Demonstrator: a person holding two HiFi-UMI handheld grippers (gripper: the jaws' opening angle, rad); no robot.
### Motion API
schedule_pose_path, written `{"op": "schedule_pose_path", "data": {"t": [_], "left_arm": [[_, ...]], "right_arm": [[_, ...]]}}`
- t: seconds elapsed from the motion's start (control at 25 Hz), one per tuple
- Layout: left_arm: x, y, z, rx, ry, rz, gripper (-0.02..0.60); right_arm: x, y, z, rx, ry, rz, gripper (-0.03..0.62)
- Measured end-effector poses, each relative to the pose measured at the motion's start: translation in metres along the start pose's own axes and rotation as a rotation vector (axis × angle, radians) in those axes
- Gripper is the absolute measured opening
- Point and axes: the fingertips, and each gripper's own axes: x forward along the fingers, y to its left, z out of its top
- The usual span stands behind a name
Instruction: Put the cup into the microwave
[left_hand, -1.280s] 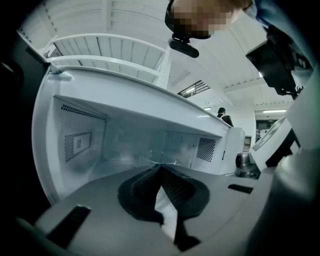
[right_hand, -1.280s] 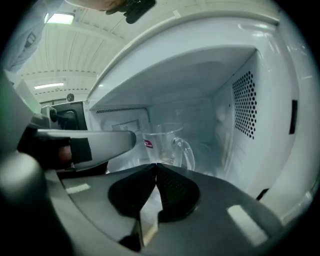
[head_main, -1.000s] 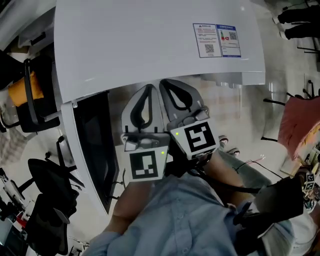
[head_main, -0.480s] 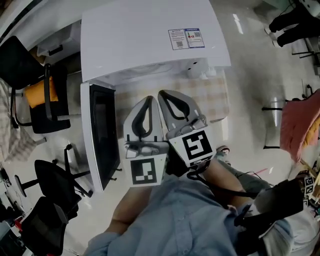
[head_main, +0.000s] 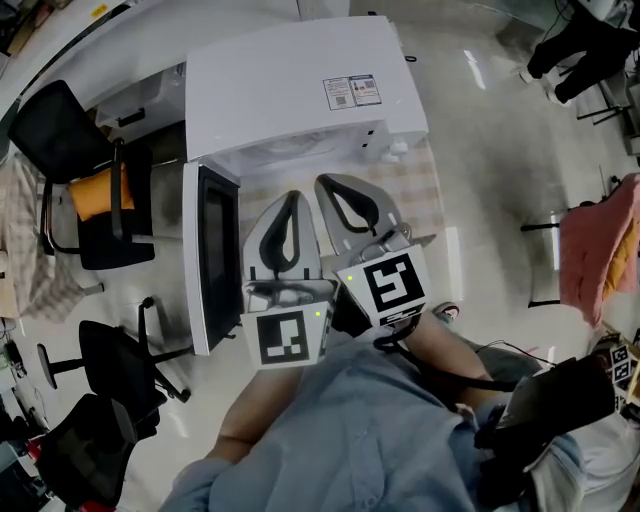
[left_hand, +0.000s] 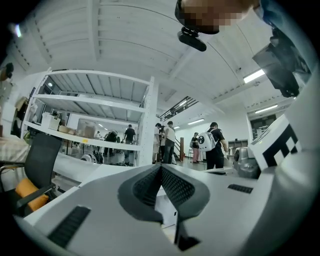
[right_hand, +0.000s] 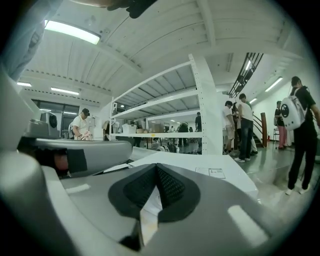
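The white microwave (head_main: 300, 90) fills the upper middle of the head view, standing on a desk (head_main: 422, 205) with a chequered cover. It is seen from above, so its flat top hides the cavity. Its opening faces the person, and its door (head_main: 213, 262) is swung fully out on the left, edge-on and reaching back toward the person. Office chairs (head_main: 95, 195) stand on the floor beyond that door.

Both grippers are raised in front of the person's chest, side by side and almost touching, their long axes aimed at the microwave's open front. The left gripper (head_main: 293, 198) lies just beside the open door. The right gripper (head_main: 328, 184) is a little further forward, nearer the middle of the opening. Each gripper view shows its jaws pressed together with nothing between them, looking level across the microwave's top to shelving and people far off.

The cup cannot be found in any view. It is in neither pair of jaws, and the desk's bare strip shows none. A small pale thing (head_main: 393, 150) at the microwave's right front corner is too small to name. The cup may sit inside the hidden cavity or out of frame; I cannot tell which. The opening lies ahead of and below both jaws, so the right gripper probably has the straighter line in, clear of the door
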Motion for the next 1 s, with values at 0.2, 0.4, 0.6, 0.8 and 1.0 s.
{"op": "schedule_pose_path", "data": {"t": [0.2, 0.4, 0.6, 0.8, 1.0], "left_arm": [[-0.005, 0.001, 0.013, 0.004, -0.030, 0.015, 0.006], [-0.006, 0.000, 0.012, 0.007, -0.031, 0.032, 0.006], [-0.009, 0.002, 0.012, 0.007, -0.027, 0.043, 0.006], [-0.010, 0.002, 0.013, 0.013, -0.028, 0.041, 0.006], [-0.010, 0.003, 0.013, 0.014, -0.023, 0.043, 0.006]], "right_arm": [[-0.006, 0.000, 0.008, -0.001, -0.014, -0.005, 0.000], [-0.010, -0.002, 0.009, 0.004, -0.018, -0.010, 0.000], [-0.012, 0.000, 0.011, 0.001, -0.021, -0.005, 0.000], [-0.012, 0.000, 0.014, -0.007, -0.029, 0.002, 0.000], [-0.010, 0.003, 0.015, -0.008, -0.033, 0.012, 0.000]]}}
